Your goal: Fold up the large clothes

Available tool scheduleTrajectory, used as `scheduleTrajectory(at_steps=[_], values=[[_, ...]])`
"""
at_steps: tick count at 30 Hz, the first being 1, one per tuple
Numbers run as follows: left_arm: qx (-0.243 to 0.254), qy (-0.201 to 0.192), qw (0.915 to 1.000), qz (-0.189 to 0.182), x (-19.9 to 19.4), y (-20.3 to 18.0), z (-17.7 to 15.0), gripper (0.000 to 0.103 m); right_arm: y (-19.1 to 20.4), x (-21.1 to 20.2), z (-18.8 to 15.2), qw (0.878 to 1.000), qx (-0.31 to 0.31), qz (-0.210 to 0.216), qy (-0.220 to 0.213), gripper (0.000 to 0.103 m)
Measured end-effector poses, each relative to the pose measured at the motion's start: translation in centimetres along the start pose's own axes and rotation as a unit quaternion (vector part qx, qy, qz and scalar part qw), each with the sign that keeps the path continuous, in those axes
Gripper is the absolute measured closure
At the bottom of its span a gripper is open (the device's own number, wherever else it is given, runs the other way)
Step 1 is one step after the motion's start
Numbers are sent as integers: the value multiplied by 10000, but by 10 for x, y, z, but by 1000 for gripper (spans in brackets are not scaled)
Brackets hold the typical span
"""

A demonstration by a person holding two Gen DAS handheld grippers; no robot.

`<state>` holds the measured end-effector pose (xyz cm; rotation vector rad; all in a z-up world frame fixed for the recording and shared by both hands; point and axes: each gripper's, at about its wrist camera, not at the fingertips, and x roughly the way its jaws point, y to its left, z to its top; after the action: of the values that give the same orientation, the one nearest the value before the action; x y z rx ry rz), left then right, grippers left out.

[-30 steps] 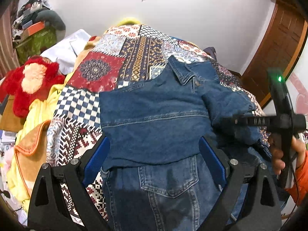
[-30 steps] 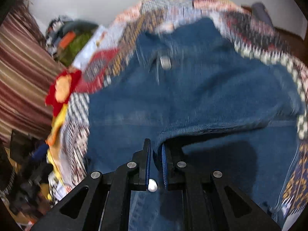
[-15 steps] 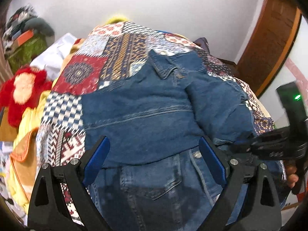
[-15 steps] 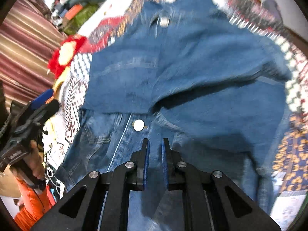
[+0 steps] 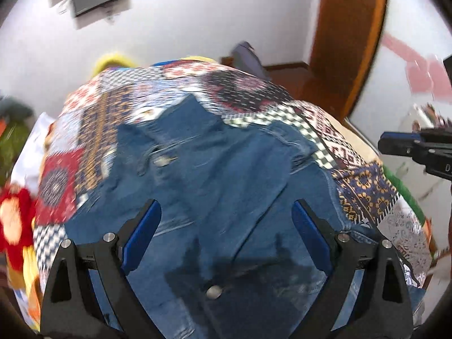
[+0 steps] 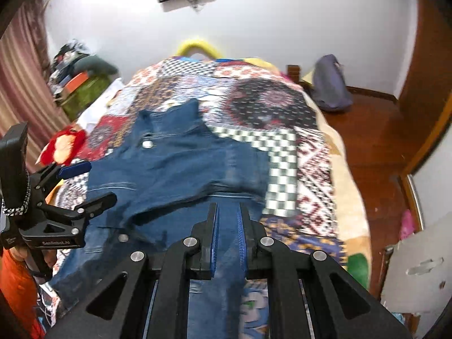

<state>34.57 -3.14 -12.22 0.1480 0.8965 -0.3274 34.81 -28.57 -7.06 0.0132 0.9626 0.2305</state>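
Observation:
A blue denim jacket (image 6: 175, 169) lies spread on the patchwork bedspread (image 6: 282, 152), collar toward the far wall, with a folded layer across its middle. My right gripper (image 6: 228, 220) hovers over the jacket's near part, its jaws shut with nothing between them. My left gripper (image 6: 93, 182) is at the jacket's left side, held by a hand in an orange sleeve (image 6: 17, 282). In the left wrist view the left gripper (image 5: 224, 214) stands wide open above the jacket (image 5: 212, 169), touching nothing. The right gripper (image 5: 409, 147) shows at that view's right edge.
A red plush toy (image 6: 65, 144) lies at the bed's left edge. Boxes and clothes are piled on a green stand (image 6: 82, 90) by the curtain (image 6: 19, 84). A grey-purple bag (image 6: 330, 84) sits on the wooden floor to the right, near the door (image 6: 423, 84).
My right gripper has lifted off the jacket's folded edge and drawn back, so more of the bed shows. My left gripper has swung to the right and rolled, still open. The jacket stays put.

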Motion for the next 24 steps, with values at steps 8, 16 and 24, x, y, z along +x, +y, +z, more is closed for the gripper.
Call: scheduleTrajectory(at_steps=[8,16,24], values=[[221,699,9973,-77,83,-35,15,20,-41,38,-22,9976,469,82,500,94],[447,948,9945,-79,113,-44,4,57,-47,83,-44,9923,744,318,934,94],[-342,454,9979,-313,81,-3,27,93,-42,106,-59,9881,754,411,1274,94]])
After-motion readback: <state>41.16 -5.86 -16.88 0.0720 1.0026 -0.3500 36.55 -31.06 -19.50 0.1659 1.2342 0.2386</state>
